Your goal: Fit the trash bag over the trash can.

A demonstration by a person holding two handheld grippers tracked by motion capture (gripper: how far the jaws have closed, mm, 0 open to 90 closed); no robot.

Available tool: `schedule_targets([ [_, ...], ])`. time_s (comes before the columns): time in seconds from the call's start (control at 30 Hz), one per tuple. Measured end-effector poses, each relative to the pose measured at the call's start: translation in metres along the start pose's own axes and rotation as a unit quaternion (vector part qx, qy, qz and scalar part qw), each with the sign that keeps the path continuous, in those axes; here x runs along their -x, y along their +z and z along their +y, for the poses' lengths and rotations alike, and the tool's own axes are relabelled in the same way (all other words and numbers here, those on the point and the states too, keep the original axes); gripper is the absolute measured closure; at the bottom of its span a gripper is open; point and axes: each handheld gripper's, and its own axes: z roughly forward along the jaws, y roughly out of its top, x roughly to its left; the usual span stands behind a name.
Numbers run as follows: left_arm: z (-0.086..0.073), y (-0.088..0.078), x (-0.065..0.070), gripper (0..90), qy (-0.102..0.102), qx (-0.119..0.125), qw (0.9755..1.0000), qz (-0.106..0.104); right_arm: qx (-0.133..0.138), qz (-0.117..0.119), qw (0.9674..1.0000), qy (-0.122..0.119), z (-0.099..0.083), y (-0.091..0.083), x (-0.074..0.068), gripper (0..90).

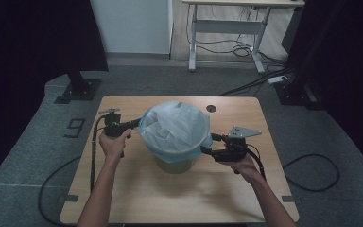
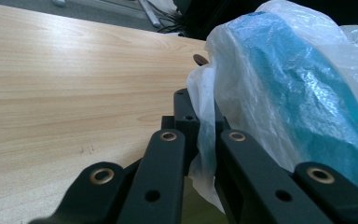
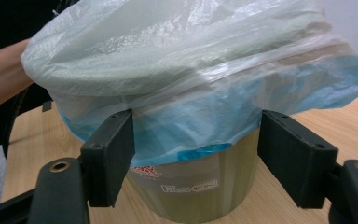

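A person stands at a wooden bench (image 1: 123,189), fitting a thin plastic bag (image 1: 177,127) over a small bin (image 1: 175,165) that sits near the bench's middle.

At the left, the left gripper (image 1: 134,124) meets the bag's edge; its fingers (image 2: 168,158) are clamped narrow on a fold of the plastic. In the centre, the bag already lines the bin, with its mouth turned out over the rim and hanging a little way down the outside. At the right, the right gripper (image 1: 207,144) is just beside the bag's right edge, its fingers (image 3: 112,149) spread wide, one to each side of the hanging plastic, not pressing on it.

The lining looks mostly done. What seems left is smoothing and tugging the loose skirt down evenly around the rim.

The high view gives the whole layout, both hands and the bag's open mouth. The left gripper view shows the pinched fold up close. The right gripper view shows the bin's pale wall with printed lettering below the bag, and the gap between fingers and plastic.
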Motion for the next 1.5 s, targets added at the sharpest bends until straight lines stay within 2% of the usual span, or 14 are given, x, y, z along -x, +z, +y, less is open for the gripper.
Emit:
schedule_targets([
  [0.27,-0.002,0.0,0.003,89.5,0.003,-0.001,1.0,-0.003,0.007,-0.009,0.9997,-0.021,0.001,0.004,-0.011,38.0],
  [0.4,-0.002,0.0,0.002,89.5,0.002,0.0,1.0,-0.003,0.011,-0.011,0.9996,-0.022,0.0,0.003,-0.012,43.6],
  [0.57,-0.002,-0.001,0.003,89.5,0.004,0.002,1.0,-0.003,0.019,-0.007,0.9995,-0.026,0.0,-0.001,-0.013,59.5],
  [0.6,-0.002,-0.001,0.003,89.5,0.004,0.002,1.0,-0.003,0.019,-0.008,0.9994,-0.027,0.0,-0.002,-0.013,66.9],
  [0.67,-0.002,-0.001,0.003,89.5,0.004,0.002,1.0,-0.003,0.017,-0.001,0.9996,-0.024,-0.002,-0.003,-0.012,75.8],
  [0.8,-0.003,-0.002,0.003,89.5,0.005,0.002,1.0,-0.002,0.021,-0.002,0.9994,-0.026,-0.004,-0.004,-0.012,85.3],
  [0.97,-0.006,-0.001,0.001,89.5,0.003,0.001,1.0,-0.002,0.019,-0.012,0.9994,-0.025,-0.012,-0.002,-0.01,88.3],
  [1.27,-0.01,0.005,0.003,89.5,0.018,-0.011,0.9998,0.004,-0.004,-0.015,0.9998,-0.013,-0.027,0.007,-0.006,88.7],
  [1.37,-0.013,0.007,0.002,89.5,0.014,-0.011,0.9998,0.002,-0.01,-0.017,0.9998,-0.006,-0.032,0.01,-0.005,88.7],
  [1.5,-0.017,0.009,0.0,89.6,0.011,-0.015,0.9998,0.001,-0.025,-0.018,0.9994,-0.016,-0.04,0.015,-0.007,88.7],
])
